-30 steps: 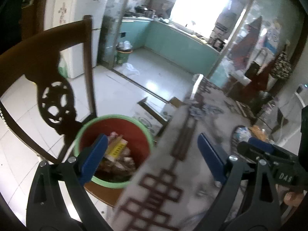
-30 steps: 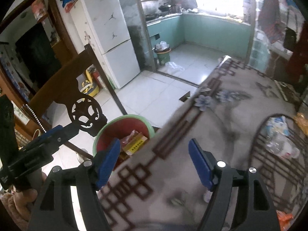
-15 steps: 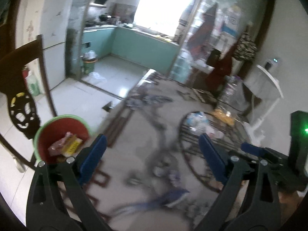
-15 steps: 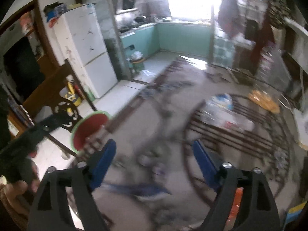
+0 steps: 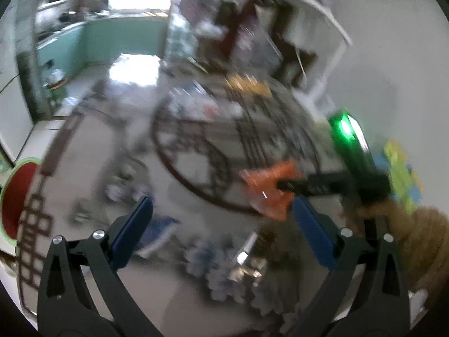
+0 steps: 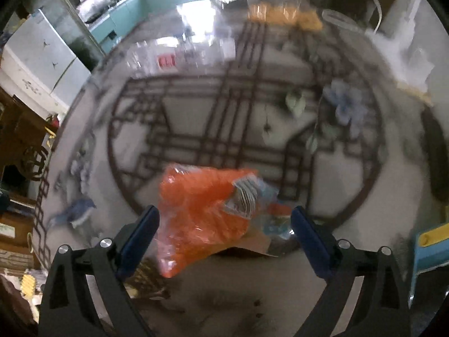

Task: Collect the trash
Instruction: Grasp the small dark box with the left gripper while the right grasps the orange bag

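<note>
Both cameras had swung away from the red, green-rimmed trash bin (image 5: 16,196), which a second earlier sat just ahead of the fingers and now showed only at the left edge of the left wrist view, beyond the edge of the patterned table (image 5: 92,174). The right gripper (image 6: 224,233) pointed steeply down over an orange plastic wrapper (image 6: 202,213) lying on the table's dark circular lattice print; its blue-padded jaws were opening, spread wide to either side of the wrapper, with the pads not pressing on it. Crumpled under the wrapper's right side lay a bluish printed packet (image 6: 258,196), touching it. The left gripper (image 5: 224,227) hovered beside it, its jaws also opening and standing wide over bare tablecloth, nothing between them. In the blurred left wrist view the same wrapper (image 5: 266,188) appeared just ahead of the right-hand pad, with the other gripper's black body and green light above it and a brown sleeve (image 5: 415,233) behind. A clear bottle (image 6: 174,53) lay farther across the table.
</note>
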Demonstrator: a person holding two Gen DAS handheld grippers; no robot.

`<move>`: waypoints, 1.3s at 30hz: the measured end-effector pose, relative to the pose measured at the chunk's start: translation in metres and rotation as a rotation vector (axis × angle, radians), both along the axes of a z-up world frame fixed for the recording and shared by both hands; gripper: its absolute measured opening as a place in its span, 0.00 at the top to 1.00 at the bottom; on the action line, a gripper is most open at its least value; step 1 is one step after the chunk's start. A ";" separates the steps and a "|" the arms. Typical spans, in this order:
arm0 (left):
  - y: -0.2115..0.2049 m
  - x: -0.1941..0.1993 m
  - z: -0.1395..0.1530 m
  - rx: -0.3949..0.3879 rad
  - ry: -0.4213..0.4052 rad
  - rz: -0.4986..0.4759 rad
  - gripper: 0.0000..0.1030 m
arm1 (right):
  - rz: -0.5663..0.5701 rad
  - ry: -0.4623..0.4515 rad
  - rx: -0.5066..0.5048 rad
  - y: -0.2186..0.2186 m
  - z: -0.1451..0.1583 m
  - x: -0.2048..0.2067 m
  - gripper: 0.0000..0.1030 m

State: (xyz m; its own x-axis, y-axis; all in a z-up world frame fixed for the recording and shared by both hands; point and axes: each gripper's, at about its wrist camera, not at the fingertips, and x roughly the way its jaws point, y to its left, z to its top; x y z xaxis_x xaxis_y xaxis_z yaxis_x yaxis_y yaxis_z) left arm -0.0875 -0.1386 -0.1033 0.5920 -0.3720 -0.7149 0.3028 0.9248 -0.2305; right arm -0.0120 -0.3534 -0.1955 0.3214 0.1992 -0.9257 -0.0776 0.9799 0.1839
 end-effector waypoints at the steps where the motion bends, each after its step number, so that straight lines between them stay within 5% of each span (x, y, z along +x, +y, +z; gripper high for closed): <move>1: -0.011 0.000 -0.007 0.024 0.020 -0.036 0.05 | 0.004 0.008 0.006 0.000 -0.005 0.000 0.17; 4: -0.035 -0.003 -0.023 0.083 0.049 -0.112 0.05 | 0.022 -0.002 0.041 -0.001 -0.009 -0.002 0.34; 8: -0.060 -0.003 -0.046 0.135 0.092 -0.181 0.05 | 0.024 -0.021 0.067 -0.004 -0.002 0.004 0.43; 15: -0.073 0.011 -0.079 0.134 0.185 -0.177 0.08 | -0.003 -0.179 0.108 -0.006 0.055 0.003 0.44; 21: -0.071 0.023 -0.095 0.075 0.264 -0.168 0.52 | 0.027 -0.346 0.106 0.012 0.113 0.000 0.44; 22: -0.069 0.022 -0.093 0.061 0.266 -0.164 0.64 | 0.040 -0.371 0.105 0.017 0.122 0.000 0.44; 24: -0.067 0.023 -0.087 0.086 0.242 -0.146 0.72 | 0.059 -0.402 0.109 0.022 0.135 -0.001 0.44; 25: -0.066 0.024 -0.084 0.105 0.220 -0.131 0.96 | 0.067 -0.411 0.115 0.026 0.138 -0.001 0.44; 26: -0.061 0.026 -0.078 0.116 0.208 -0.107 0.98 | 0.077 -0.423 0.123 0.030 0.143 -0.001 0.44; 36: 0.008 0.033 0.011 0.004 -0.004 0.160 0.99 | 0.138 -0.493 0.137 0.056 0.166 -0.006 0.44; 39: 0.016 0.034 0.025 0.011 -0.024 0.161 0.97 | 0.137 -0.497 0.132 0.056 0.166 -0.005 0.44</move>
State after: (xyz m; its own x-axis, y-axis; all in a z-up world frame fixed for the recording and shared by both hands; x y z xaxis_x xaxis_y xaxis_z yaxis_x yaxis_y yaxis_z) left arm -0.0534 -0.1227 -0.0786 0.6602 -0.2630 -0.7035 0.1553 0.9642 -0.2147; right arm -0.0167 -0.2975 -0.0294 0.6777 0.3751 -0.6325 -0.3128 0.9255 0.2137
